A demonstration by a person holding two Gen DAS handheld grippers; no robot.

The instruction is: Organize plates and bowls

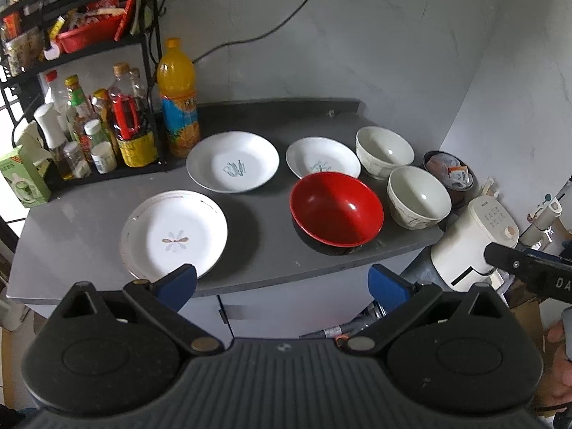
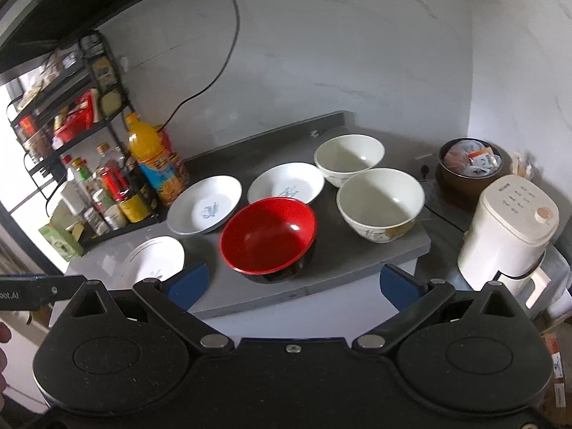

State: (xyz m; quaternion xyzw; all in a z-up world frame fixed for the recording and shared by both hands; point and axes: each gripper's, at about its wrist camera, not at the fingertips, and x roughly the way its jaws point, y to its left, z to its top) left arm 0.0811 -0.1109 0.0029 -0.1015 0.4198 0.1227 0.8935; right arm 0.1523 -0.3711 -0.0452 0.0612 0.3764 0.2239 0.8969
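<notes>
Right wrist: left gripper (image 1: 282,284), right gripper (image 2: 293,286) gape empty; front plate (image 2: 153,259) half-hidden.

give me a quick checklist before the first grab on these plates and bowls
1. Left gripper open and holding nothing: ok.
2. Right gripper open and holding nothing: ok.
3. Both grippers short of the counter, touching no dish: ok.
4. Dishes apart, none stacked yet: mostly ok; the red bowl sits very close to the small plate, contact cannot tell.
5. Near plate lying flat, close to the front edge: ok, but approach with care.
6. Two white bowls upright and empty: ok.
</notes>
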